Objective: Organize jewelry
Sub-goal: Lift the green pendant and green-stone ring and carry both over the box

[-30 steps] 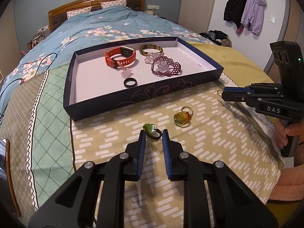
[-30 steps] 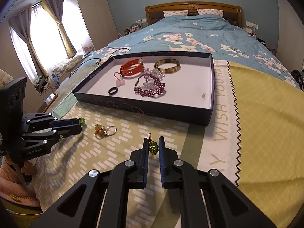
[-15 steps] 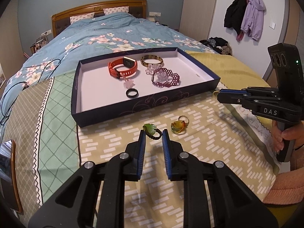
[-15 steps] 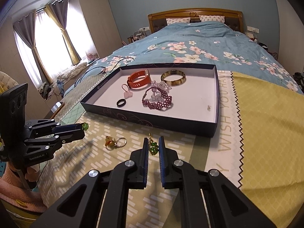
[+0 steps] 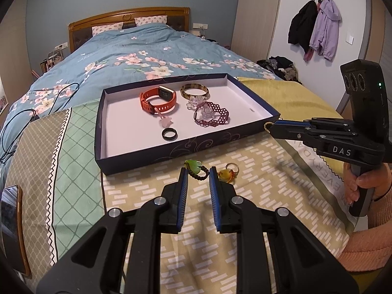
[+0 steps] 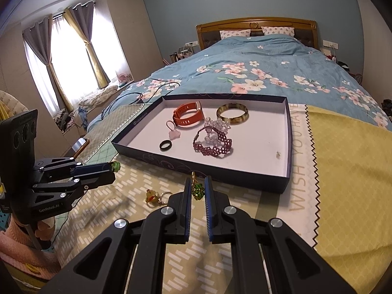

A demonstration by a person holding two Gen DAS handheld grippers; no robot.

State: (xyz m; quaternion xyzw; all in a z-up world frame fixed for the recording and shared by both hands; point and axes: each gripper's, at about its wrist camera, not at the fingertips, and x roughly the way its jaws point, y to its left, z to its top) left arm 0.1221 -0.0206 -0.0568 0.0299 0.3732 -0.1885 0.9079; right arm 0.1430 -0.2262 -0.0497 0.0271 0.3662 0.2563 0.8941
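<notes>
My left gripper point(image 5: 198, 172) is shut on a dark beaded bracelet with a green pendant point(image 5: 194, 167), held above the patterned cloth. My right gripper point(image 6: 197, 186) is shut on a green beaded charm with a gold chain point(image 6: 197, 188), lifted near the tray's front wall. The navy tray point(image 5: 147, 158) point(image 6: 287, 147) holds an orange watch point(image 5: 159, 99), a tortoise bangle point(image 5: 194, 90), a purple beaded bracelet point(image 5: 212, 117), a clear crystal piece point(image 5: 194, 101), a pink charm point(image 5: 165, 121) and a black ring point(image 5: 169, 133). An amber ring point(image 5: 227, 172) point(image 6: 154, 196) lies on the cloth.
The tray sits on cloths laid over a bed with a blue floral duvet point(image 5: 147, 56). A phone point(image 5: 11, 227) lies at the left bed edge. Black cables point(image 5: 14, 127) run across the bed's left side. Jackets point(image 5: 316, 24) hang on the right wall.
Both grippers have risen with their pieces held; the bed and tray look further below. The right gripper's tip has come closer to the tray's front right corner.
</notes>
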